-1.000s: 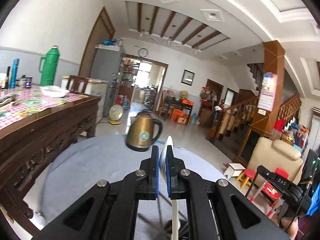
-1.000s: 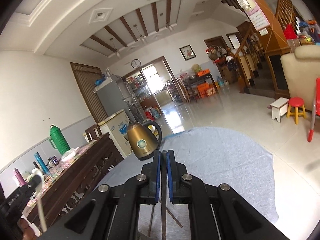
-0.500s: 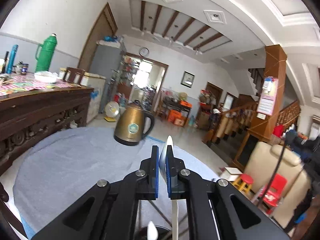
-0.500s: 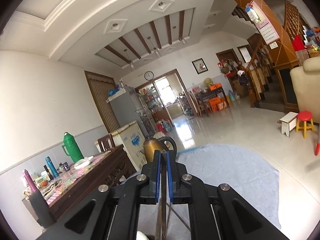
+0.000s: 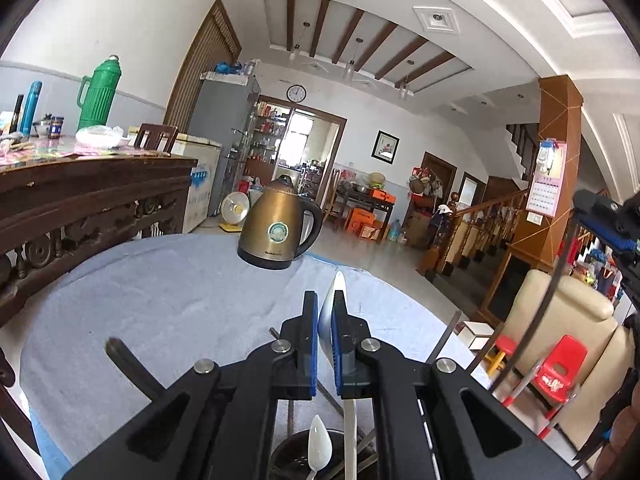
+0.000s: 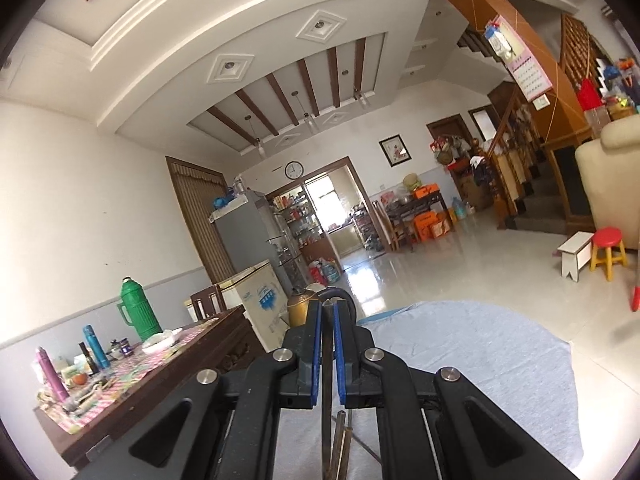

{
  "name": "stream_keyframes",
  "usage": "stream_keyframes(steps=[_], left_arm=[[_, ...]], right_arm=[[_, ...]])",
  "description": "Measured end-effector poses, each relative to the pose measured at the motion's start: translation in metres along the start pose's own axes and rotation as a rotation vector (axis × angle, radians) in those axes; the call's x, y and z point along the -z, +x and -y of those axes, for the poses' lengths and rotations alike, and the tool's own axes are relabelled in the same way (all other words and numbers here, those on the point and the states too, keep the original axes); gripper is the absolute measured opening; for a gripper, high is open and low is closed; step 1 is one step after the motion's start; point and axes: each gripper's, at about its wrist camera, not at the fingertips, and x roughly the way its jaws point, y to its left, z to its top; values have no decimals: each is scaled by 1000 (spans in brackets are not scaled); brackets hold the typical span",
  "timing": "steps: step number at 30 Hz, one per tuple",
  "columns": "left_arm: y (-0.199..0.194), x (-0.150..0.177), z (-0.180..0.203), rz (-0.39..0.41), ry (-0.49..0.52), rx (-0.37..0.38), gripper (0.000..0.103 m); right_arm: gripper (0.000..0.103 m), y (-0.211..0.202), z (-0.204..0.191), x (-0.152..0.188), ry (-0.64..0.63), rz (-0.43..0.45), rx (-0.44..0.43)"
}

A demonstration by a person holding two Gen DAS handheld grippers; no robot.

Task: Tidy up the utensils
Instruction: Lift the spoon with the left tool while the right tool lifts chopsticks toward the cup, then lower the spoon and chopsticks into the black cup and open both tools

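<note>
My left gripper (image 5: 325, 300) is shut on a white spoon (image 5: 335, 290); its bowl sticks up past the pads and its handle runs down toward a dark holder (image 5: 286, 456) at the bottom edge. A second white spoon (image 5: 319, 446) stands in that holder. My right gripper (image 6: 328, 308) is shut on a thin dark utensil (image 6: 327, 360) that hangs straight down. From the left wrist view the right gripper (image 5: 608, 220) shows at the right edge with that long thin utensil (image 5: 548, 304) hanging from it.
A brass kettle (image 5: 278, 228) stands at the far side of the round table with its grey-blue cloth (image 5: 160, 300). Dark and grey sticks (image 5: 132, 368) lean out around the holder. A carved wooden sideboard (image 5: 80, 200) with a green flask (image 5: 98, 92) is at the left.
The left gripper has sunk toward the table, and the holder with the second spoon has come into view below it. The right gripper has risen and now appears at the right of the left view.
</note>
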Motion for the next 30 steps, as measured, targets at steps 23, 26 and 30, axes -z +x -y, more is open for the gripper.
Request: stream_keyframes(steps=[23, 26, 30], left_arm=[[-25, -14, -8, -60, 94, 174, 36], [-22, -19, -17, -59, 70, 137, 36], [-18, -16, -21, -76, 69, 115, 36]], right_arm=[[7, 13, 15, 35, -20, -126, 5], [7, 17, 10, 42, -31, -146, 1], [7, 25, 1, 53, -57, -181, 3]])
